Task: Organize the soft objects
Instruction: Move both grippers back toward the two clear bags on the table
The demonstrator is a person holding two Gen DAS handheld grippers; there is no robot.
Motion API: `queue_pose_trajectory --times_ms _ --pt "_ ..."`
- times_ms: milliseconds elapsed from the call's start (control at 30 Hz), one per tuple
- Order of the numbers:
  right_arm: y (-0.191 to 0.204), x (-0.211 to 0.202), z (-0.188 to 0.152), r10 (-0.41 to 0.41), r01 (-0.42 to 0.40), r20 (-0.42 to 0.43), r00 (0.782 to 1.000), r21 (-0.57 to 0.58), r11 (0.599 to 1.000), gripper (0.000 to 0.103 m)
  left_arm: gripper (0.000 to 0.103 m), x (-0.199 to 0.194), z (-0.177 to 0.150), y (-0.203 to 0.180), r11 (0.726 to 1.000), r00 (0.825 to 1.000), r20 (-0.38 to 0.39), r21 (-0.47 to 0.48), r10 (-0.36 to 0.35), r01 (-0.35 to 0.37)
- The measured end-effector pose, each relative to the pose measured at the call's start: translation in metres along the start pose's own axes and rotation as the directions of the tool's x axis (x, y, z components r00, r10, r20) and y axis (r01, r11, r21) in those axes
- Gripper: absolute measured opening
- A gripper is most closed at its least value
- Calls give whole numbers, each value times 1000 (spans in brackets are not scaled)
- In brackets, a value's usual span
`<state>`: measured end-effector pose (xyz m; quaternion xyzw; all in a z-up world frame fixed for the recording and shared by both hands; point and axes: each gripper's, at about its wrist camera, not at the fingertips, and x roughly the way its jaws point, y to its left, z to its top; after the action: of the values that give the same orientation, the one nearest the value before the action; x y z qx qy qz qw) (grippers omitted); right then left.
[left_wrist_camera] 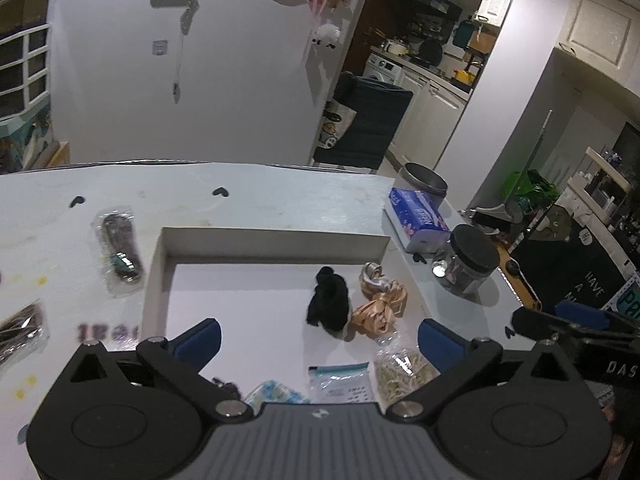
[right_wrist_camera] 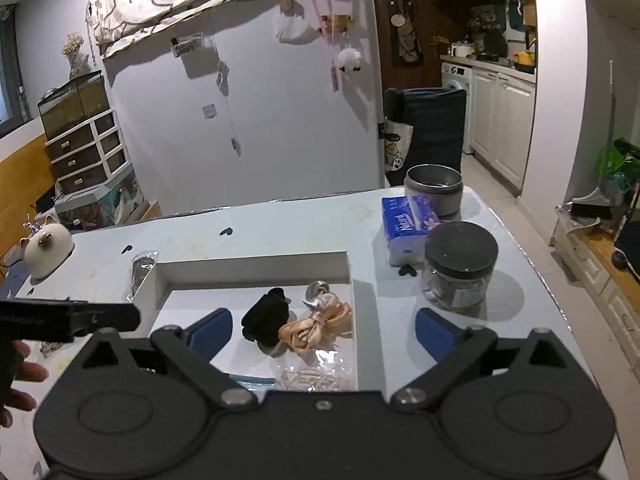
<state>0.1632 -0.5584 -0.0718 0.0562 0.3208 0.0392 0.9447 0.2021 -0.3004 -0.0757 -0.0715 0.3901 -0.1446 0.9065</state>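
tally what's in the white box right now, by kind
In the white box:
Loose scrunchies: 3 (black scrunchie, peach scrunchie, silver scrunchie)
Clear packets at the near edge: at least 3 (pale hair-tie packet, zip bag, blue-patterned packet); more may be hidden by the gripper
Total: at least 6

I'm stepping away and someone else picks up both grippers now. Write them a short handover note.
Left gripper: open, holding nothing. Right gripper: open, holding nothing.
In the white box: black scrunchie, peach satin scrunchie, silver scrunchie, plus several small clear packets at its near edge.
Outside the box, on the table: a bagged hair item to its left and another bagged item further left.
Likely left: move those two in, if they belong.
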Motion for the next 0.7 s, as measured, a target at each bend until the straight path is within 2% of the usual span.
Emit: queue_pose_trajectory --times_ms 333,700 --pt "14 -16 -18 -54 54 15 998 -29 998 103 103 -24 -17 19 998 998 42 17 56 -57" --pt "51 -13 -20 -34 34 4 999 -24 999 103 103 -48 -25 66 996 994 49 -9 94 -94"
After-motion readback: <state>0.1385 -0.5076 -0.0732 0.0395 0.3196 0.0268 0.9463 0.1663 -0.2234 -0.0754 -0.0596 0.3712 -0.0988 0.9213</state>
